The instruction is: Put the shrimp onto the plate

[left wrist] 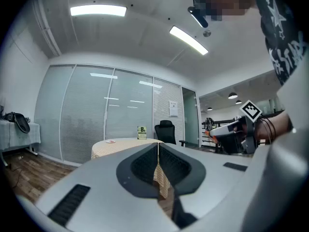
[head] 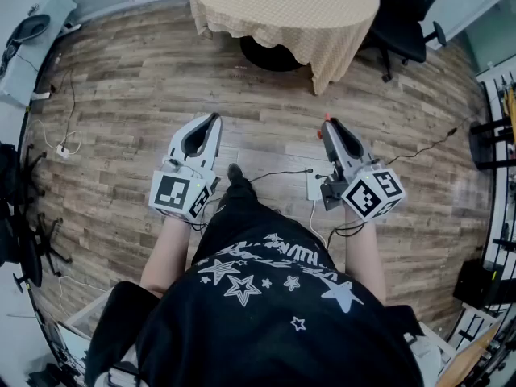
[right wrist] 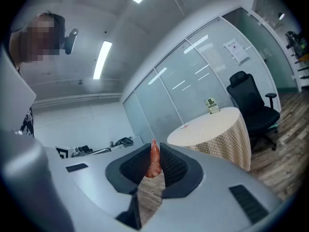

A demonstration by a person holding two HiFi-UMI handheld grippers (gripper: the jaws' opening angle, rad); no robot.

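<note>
An orange shrimp (right wrist: pixel 154 160) is pinched upright between the pads of my right gripper (right wrist: pixel 153 164), which is shut on it. In the head view the shrimp (head: pixel 321 132) shows as an orange bit at the tip of the right gripper (head: pixel 326 124). My left gripper (head: pixel 215 119) is held level beside it, shut with nothing between its jaws (left wrist: pixel 158 151). Both are over the wood floor, short of the round table (head: pixel 282 10). A small flat white dish, perhaps the plate (right wrist: pixel 185 126), lies on that table (right wrist: pixel 212 129); it also shows in the left gripper view (left wrist: pixel 110 141).
The table wears a checkered cloth that hangs to the floor, and a small number sign (right wrist: pixel 210 104) stands on it. A black office chair (head: pixel 407 14) is behind the table at right. Cables and a white power strip (head: pixel 314 185) lie on the floor between my grippers.
</note>
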